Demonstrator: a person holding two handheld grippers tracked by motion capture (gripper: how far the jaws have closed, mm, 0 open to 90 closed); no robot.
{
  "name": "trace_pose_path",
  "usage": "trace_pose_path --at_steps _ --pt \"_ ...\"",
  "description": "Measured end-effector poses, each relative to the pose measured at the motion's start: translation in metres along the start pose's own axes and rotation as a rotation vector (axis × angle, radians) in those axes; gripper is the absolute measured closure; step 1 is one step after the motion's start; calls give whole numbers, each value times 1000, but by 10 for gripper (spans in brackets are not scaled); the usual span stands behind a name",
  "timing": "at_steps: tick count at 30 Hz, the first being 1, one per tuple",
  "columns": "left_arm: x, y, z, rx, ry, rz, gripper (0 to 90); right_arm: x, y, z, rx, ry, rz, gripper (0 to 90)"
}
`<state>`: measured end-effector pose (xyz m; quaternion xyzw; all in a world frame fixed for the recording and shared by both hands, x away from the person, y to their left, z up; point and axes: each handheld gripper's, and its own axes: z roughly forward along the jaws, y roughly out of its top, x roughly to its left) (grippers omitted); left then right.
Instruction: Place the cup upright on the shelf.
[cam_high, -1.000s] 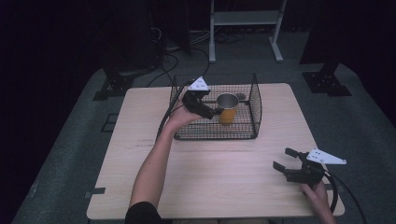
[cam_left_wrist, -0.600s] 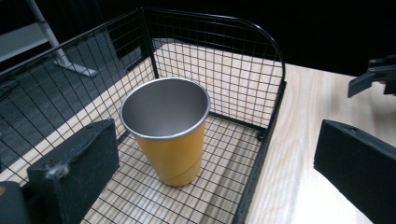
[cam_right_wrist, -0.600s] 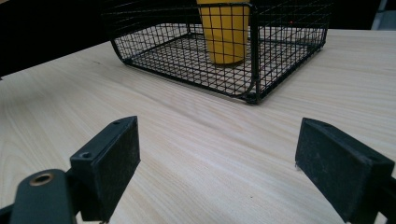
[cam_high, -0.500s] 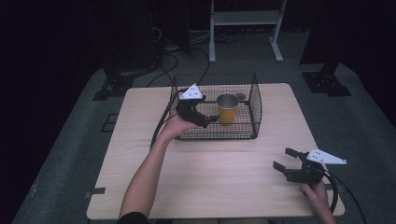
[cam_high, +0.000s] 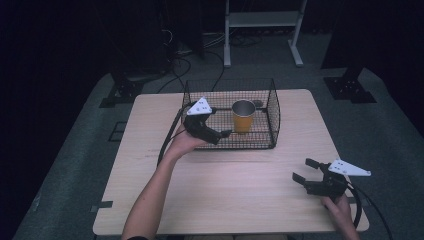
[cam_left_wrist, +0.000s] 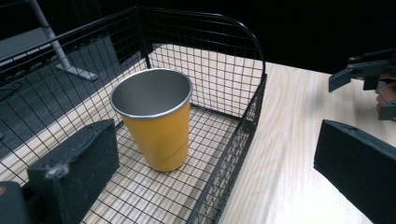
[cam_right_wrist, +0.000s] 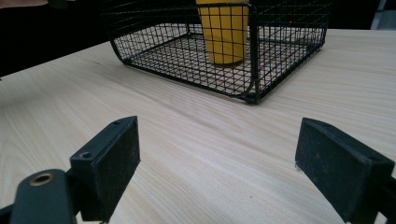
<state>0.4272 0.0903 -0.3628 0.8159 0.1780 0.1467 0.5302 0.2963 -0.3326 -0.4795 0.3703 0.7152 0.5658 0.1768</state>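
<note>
A yellow metal cup (cam_high: 243, 116) stands upright inside a black wire basket (cam_high: 274, 115) at the back middle of the wooden table (cam_high: 235, 200). My left gripper (cam_high: 220, 135) is open at the basket's near-left corner and holds nothing. In the left gripper view, one jaw is inside the basket (cam_left_wrist: 233, 149) and the other is outside over the table, with the cup (cam_left_wrist: 156, 116) ahead and untouched. My right gripper (cam_high: 305, 170) rests open and empty near the table's front right corner. In the right gripper view, its jaws face the basket (cam_right_wrist: 154, 51) and cup (cam_right_wrist: 224, 32).
The far-off right gripper (cam_left_wrist: 369, 74) appears in the left gripper view. Bare tabletop lies between the basket and the front edge. Beyond the table, a white frame stand (cam_high: 260, 20), floor cables (cam_high: 185, 50) and dark stand bases (cam_high: 350, 85) sit on grey floor.
My left gripper has drawn back from beside the cup toward the basket's near-left corner. The cup stays standing in the basket. The right gripper has not moved.
</note>
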Motion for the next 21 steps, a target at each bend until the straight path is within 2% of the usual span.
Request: trace_pose_path --at_steps 11,21 --pt "-15 -17 -16 -22 5 -17 0 0 0 0 0 -4 1 129" --pt "-33 -38 -39 -52 38 -42 0 0 0 0 3 2 -3 129"
